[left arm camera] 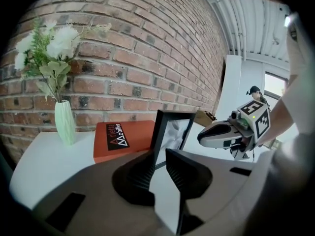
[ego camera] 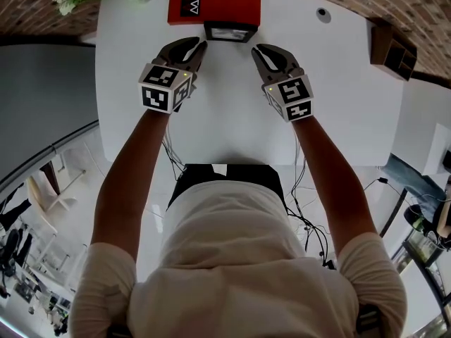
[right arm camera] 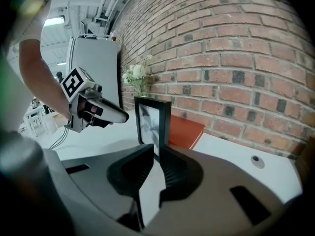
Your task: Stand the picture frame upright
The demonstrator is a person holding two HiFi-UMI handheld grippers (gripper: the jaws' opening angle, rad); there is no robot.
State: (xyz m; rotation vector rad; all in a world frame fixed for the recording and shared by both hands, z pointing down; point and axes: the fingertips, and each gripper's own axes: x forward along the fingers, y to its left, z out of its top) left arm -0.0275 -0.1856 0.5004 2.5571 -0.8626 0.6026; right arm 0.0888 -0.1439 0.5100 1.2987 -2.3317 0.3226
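Pic frame (ego camera: 230, 31) upright, just ahead of L gripper (ego camera: 200, 47) & R gripper (ego camera: 258, 50); both released, nothing gripped.

A loft-style office or lab: white table (ego camera: 338, 111) against a brick wall (left arm camera: 147, 48), bare ceiling pipes (right arm camera: 110, 1), cables (ego camera: 310, 227) on the floor, chairs (ego camera: 49, 192) beyond.

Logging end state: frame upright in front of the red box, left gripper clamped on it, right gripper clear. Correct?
The left gripper is not clamped on the picture frame: the left gripper view shows its jaws apart and empty, short of it. Rest holds: frame upright in front of the red box, right gripper clear.
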